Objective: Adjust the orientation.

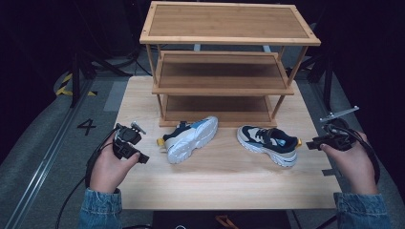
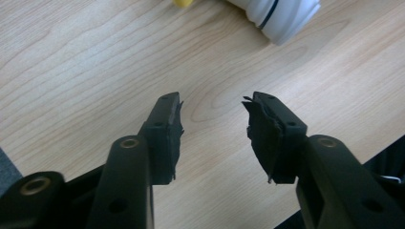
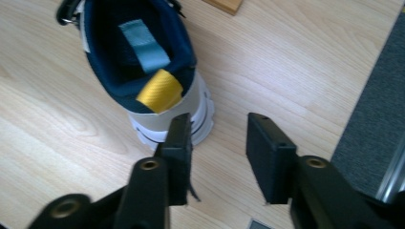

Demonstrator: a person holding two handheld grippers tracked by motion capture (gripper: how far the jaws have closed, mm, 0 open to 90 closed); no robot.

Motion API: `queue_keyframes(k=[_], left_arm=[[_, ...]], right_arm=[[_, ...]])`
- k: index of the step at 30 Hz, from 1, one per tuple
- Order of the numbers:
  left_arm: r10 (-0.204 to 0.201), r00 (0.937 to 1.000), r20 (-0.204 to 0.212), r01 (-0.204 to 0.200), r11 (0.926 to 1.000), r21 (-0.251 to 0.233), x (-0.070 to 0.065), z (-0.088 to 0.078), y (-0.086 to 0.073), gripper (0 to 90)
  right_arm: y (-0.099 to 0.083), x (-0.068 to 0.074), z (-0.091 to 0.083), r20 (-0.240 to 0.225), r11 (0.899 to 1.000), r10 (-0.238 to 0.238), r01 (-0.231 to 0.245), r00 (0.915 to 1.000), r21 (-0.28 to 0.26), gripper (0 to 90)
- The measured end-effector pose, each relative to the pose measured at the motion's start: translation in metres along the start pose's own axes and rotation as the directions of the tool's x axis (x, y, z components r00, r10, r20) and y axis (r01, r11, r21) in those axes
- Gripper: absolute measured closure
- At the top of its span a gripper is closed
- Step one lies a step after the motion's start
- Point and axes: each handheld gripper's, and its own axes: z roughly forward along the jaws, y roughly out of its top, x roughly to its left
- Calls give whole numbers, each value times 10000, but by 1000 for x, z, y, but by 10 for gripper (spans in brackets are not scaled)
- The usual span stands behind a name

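Seen from above: a pale wooden table (image 1: 224,183) with a three-tier wooden shoe rack (image 1: 224,62) standing at its far side. In front of the rack, two matching sneakers in navy, beige and white, well apart from each other. Left sneaker (image 1: 188,139) tipped onto its side, white sole facing the near edge, toe pointing far and right, close to the rack's bottom shelf. Right sneaker (image 1: 268,144) upright on its sole, toe to the left, yellow heel tab to the right.

Left gripper (image 1: 142,158), held in a hand (image 1: 109,168) at the near left of the table, pointing right toward the tipped sneaker — close beside it but not touching. From the left gripper view: jaws spread, nothing between them but bare wood, with the white sole (image 2: 279,16) and a yellow tab at the top edge, just beyond the fingertips.

Right gripper (image 1: 310,144), held in a hand (image 1: 351,162) at the table's right edge, aimed left at the upright sneaker's heel. From the right gripper view: jaws parted and empty, the sneaker's heel (image 3: 167,114) directly ahead, one jaw tip overlapping its white sole — contact cannot be told. Navy lining and yellow pull tab (image 3: 160,90) clearly visible inside the collar.

Denim sleeves at the near edge.
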Motion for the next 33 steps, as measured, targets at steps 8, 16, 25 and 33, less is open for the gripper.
queue_keyframes(k=[8, 16, 25, 33], left_arm=[[106, 9999, 94, -106, 9999, -19, -4, -2, 2, 570], [614, 9980, 144, -607, 9971, -456, -12, -5, 12, 725], [1020, 9947, 118, -1001, 9889, -1094, -21, 0, 25, 900], [1470, 9871, 641, -1375, 9815, -1331, -32, 3, 41, 900]], right_arm=[[-3, -3, -5, 18, 9998, 208, -208, 9998, -44, 709], [-8, 1, -4, -13, 9998, 148, -147, 9999, 91, 820], [-15, 8, 0, 22, 9997, -207, 207, 9998, 113, 900], [-21, 10, 0, 61, 9998, -187, 186, 9998, 54, 900]])
